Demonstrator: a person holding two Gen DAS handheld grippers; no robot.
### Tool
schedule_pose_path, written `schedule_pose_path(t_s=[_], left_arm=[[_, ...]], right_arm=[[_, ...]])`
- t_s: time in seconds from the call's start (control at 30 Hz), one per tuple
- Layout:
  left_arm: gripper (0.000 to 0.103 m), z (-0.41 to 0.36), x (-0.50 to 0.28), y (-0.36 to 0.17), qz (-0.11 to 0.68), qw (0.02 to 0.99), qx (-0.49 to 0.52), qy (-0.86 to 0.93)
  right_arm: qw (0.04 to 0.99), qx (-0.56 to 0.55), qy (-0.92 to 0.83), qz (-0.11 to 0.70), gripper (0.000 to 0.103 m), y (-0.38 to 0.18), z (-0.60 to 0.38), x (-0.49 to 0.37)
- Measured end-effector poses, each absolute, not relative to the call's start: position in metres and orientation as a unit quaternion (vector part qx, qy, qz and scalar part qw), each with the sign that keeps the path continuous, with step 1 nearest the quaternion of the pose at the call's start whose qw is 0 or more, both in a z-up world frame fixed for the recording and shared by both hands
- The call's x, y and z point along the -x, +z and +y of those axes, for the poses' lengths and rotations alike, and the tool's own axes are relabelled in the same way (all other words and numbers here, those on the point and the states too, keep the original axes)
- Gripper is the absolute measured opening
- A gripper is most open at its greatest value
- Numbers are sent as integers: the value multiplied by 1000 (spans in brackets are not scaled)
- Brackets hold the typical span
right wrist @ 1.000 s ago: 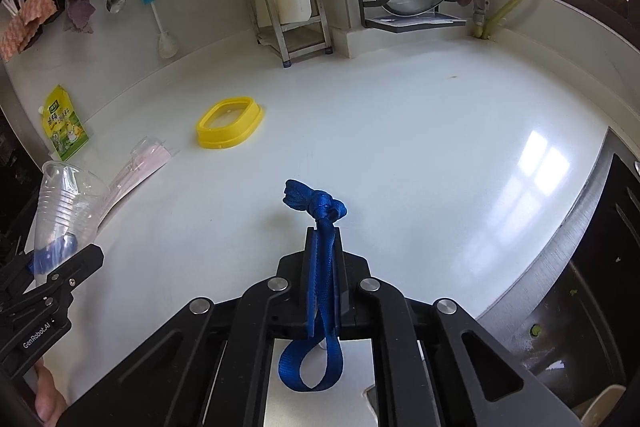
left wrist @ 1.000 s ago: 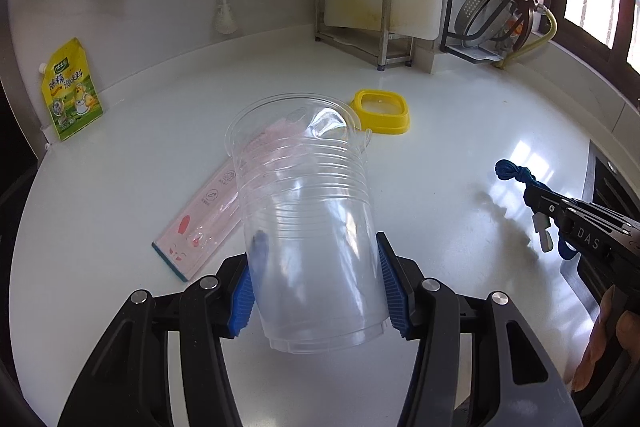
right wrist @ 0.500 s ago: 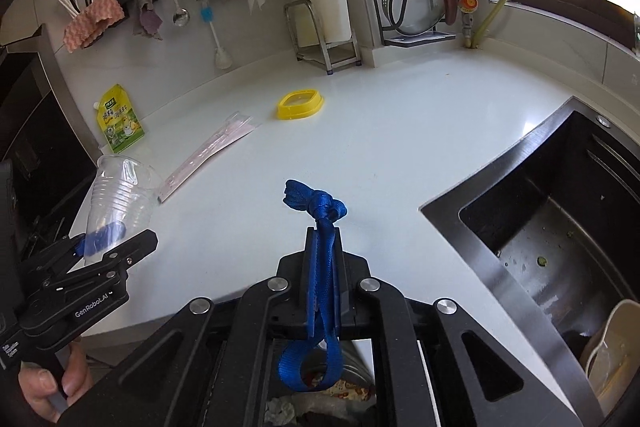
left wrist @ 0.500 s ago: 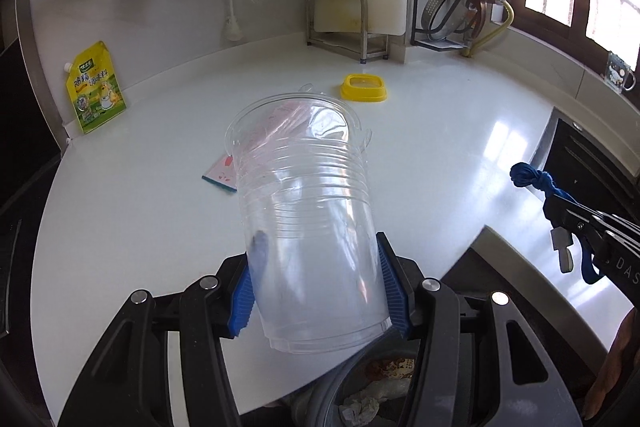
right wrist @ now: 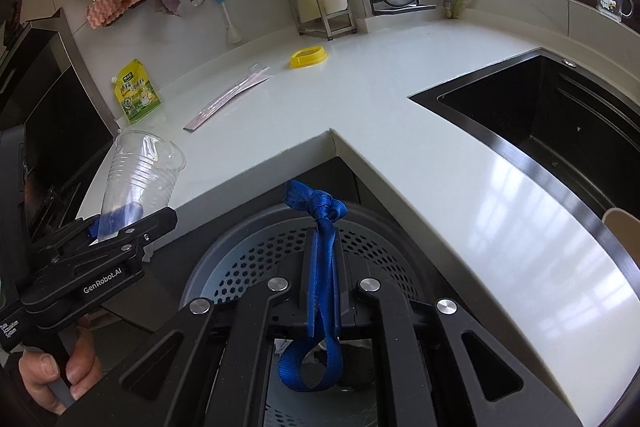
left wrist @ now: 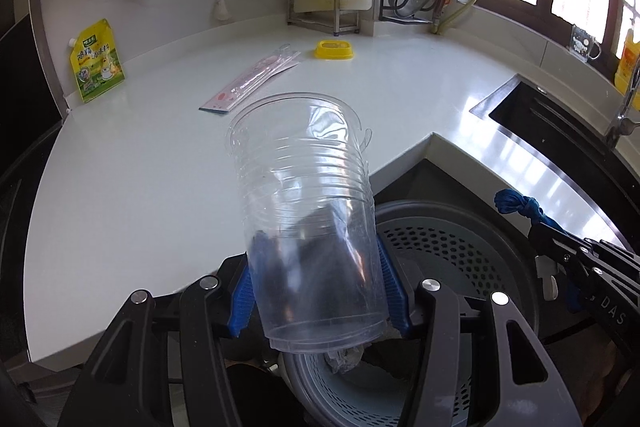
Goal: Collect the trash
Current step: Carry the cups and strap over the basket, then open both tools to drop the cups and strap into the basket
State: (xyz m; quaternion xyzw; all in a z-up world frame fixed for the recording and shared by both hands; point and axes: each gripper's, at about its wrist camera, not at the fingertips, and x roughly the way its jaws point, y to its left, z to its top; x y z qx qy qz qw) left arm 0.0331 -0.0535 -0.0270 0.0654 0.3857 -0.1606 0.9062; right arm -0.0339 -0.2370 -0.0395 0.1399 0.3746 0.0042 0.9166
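Holding item one, the left gripper has its blue pads pressed on the lower wall of a clear ribbed plastic cup, one pad on each side near the base. Cup's long axis runs away from the gripper, base nearest the wrist camera, open rim leaning up and slightly left toward the white countertop. From the right wrist view the same cup stands tilted, mouth up, above the counter's front edge, with the left hand wrapped round the gripper's handle.

Item two: a blue ribbon, clamped between the closed jaws of the right gripper. Its long axis follows the fingers; the knotted end sticks out past the fingertips, and a loop hangs behind the jaws toward the camera.

Below both grippers: a round grey waste bin with a perforated inner wall, set in the angle of the L-shaped counter. Crumpled paper lies inside, under the cup's base.

Remaining on the counter, well apart from the grippers: a long pink-and-clear flat wrapper, lying diagonally; a yellow rectangular lid just beyond it; a yellow-green pouch leaning against the back wall. A dark sink sits to the right.
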Motion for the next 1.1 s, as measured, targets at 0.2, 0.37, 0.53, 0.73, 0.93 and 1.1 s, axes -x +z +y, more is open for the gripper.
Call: schedule_pose_path(t_s=[0.2, 0.37, 0.53, 0.73, 0.93, 1.1], left_arm=[[52, -55, -8, -36, 389, 903, -61, -174], [52, -61, 6, -48, 398, 896, -67, -184], [52, -66, 12, -60, 410, 889, -75, -189], [53, -69, 9, -73, 426, 881, -76, -189], [54, -70, 6, -82, 445, 871, -70, -194], [56, -69, 7, -81, 443, 873, -68, -194]], right_arm=[[909, -145, 10, 391, 6, -60, -233, 55], [905, -146, 18, 399, 6, -69, -229, 62], [898, -152, 24, 412, 6, -79, -229, 64], [893, -163, 25, 419, 6, -86, -232, 64], [892, -161, 29, 422, 6, -87, -232, 59], [891, -161, 31, 424, 6, -89, -232, 58]])
